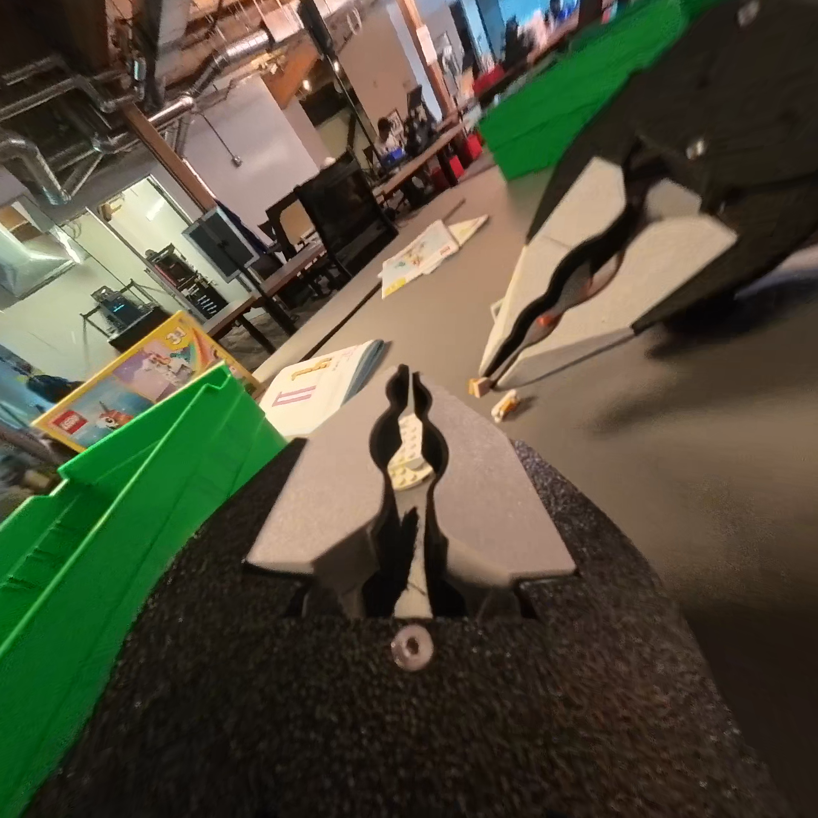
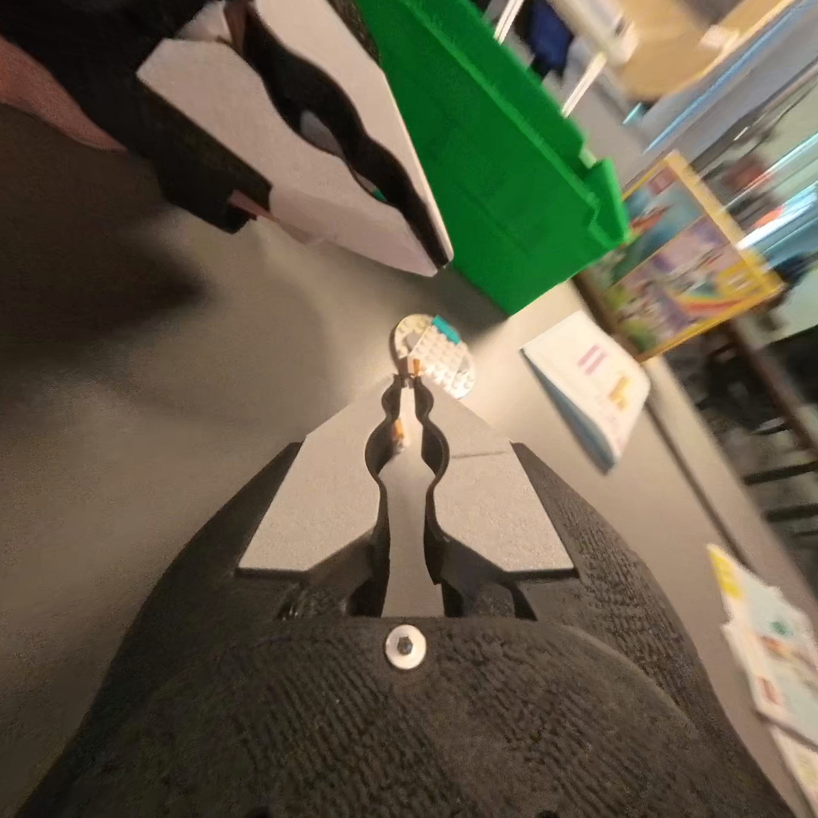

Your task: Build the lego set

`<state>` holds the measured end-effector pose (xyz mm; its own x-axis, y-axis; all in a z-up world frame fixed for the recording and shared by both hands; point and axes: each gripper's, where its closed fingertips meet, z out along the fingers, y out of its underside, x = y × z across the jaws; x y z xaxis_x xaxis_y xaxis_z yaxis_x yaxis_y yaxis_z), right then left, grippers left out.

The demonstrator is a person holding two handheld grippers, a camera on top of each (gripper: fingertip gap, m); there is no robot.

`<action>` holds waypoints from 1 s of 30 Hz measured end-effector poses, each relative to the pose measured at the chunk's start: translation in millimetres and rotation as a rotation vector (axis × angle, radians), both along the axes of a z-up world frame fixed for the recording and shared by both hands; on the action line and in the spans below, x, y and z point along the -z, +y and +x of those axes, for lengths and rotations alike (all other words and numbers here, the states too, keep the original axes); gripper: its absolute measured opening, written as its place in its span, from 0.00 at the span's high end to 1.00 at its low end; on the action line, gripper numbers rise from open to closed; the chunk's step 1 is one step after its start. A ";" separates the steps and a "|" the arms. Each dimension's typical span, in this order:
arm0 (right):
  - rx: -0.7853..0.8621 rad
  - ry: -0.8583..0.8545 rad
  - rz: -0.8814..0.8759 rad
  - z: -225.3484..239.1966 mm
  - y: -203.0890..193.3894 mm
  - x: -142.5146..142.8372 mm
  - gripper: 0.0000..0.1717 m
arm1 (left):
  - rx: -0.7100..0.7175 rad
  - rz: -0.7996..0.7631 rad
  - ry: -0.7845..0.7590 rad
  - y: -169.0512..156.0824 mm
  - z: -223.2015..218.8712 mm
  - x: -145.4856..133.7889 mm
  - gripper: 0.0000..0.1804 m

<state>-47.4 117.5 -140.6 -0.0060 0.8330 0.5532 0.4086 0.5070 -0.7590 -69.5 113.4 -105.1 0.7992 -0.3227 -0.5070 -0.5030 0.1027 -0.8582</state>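
Brick plate, white and oval, lies flat on the grey table, 12 o'clock off the right gripper, whose tips pinch a small tan brick. Left gripper overhead, tips together, nothing held.

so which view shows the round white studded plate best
The right wrist view: the round white studded plate lies in full sight on the grey table, a teal piece at its far edge. In the left wrist view only a strip shows through the left gripper fingers.
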 end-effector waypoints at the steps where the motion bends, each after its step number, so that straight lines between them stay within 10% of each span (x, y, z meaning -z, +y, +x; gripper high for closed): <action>1: 0.003 0.053 0.060 -0.8 0.8 -7.1 0.98 | 0.023 0.016 -0.058 -1.6 1.1 -6.7 1.00; 10: -0.017 0.352 0.318 -3.7 -4.9 -52.1 0.98 | 0.272 -0.047 -0.494 -12.0 7.1 -34.9 0.92; 30: 0.014 0.411 0.615 -0.8 -20.4 -72.4 0.98 | 0.434 -0.287 -0.729 -13.3 26.1 -28.6 0.94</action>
